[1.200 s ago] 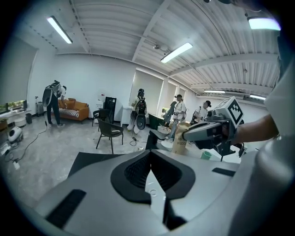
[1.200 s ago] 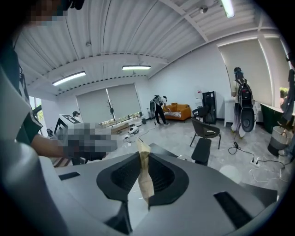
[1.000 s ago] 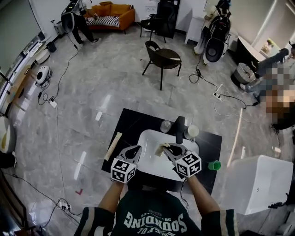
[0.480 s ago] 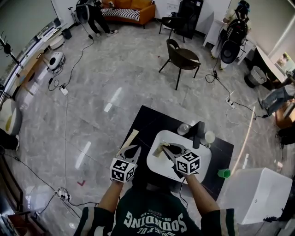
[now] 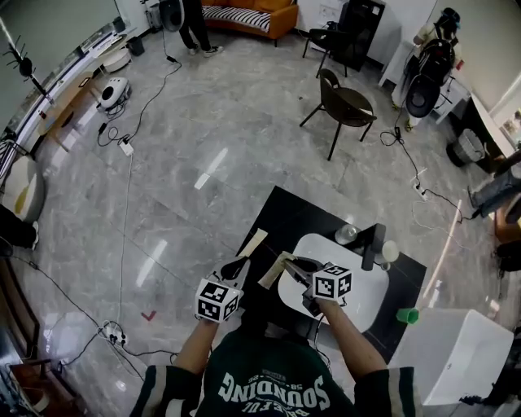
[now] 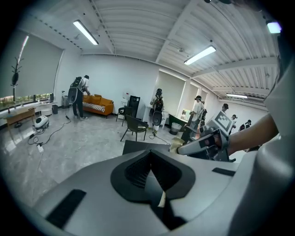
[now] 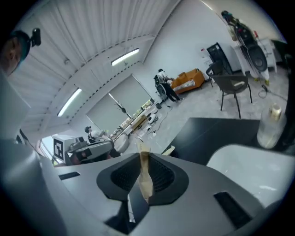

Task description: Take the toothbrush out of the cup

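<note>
A white basin (image 5: 370, 287) sat in a black counter (image 5: 286, 218), with a black chair (image 5: 344, 103) farther off on the grey floor, an orange sofa (image 5: 252, 18) by the far wall and a white box (image 5: 460, 350) near right.

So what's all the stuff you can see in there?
table: one, black, in front of the person
sink: one, white, on the table
faucet: one, black, at the sink's far edge
clear cup: one, see-through, left of the faucet
white cup: one, white, right of the faucet
green cup: one, green, table's right edge
box: one, white, right of the table
beige stick: one, beige, table's left edge
chair: one, dark, floor beyond the table
sofa: one, orange, far wall
toothbrush: one, beige, held just left of the sink
left gripper: one, grey, jaws shut, empty
right gripper: one, grey, jaws shut on the toothbrush
</note>
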{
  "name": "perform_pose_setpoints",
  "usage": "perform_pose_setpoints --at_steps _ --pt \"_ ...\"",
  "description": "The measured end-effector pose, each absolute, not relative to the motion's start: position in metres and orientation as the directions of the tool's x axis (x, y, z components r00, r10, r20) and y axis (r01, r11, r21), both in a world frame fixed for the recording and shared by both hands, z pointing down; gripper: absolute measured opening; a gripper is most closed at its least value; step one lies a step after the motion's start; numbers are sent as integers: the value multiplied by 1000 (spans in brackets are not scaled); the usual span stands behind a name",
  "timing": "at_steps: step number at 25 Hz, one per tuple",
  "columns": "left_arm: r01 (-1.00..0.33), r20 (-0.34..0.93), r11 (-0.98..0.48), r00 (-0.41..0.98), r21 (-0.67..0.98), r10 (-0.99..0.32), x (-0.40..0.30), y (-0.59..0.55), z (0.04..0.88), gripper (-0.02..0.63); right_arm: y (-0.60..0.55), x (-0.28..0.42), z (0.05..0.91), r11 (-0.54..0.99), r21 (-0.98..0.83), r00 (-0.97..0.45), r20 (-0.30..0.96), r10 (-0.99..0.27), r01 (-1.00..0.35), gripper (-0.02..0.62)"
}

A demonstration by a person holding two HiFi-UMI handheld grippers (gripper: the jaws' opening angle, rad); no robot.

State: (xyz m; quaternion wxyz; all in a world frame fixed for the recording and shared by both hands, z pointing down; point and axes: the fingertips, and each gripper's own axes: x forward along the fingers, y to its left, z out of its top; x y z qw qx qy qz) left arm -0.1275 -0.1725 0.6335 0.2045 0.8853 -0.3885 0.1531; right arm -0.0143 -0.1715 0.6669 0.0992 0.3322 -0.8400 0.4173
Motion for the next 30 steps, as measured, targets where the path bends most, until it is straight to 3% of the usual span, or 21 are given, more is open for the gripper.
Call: perform_pose_setpoints --at_steps 18,26,30 --pt "-773 430 -582 628 252 -648 -180 -196 644 11 -199 -24 768 103 -775 -751 557 -354 -623 81" --pt "-774 441 -580 626 254 -642 -185 -195 644 11 -210 -13 791 92 -701 -687 653 -319 -708 101" --pt "-773 444 -583 627 252 -640 -185 -198 645 11 -212 -11 796 126 -652 -652 685 -326 -748 152"
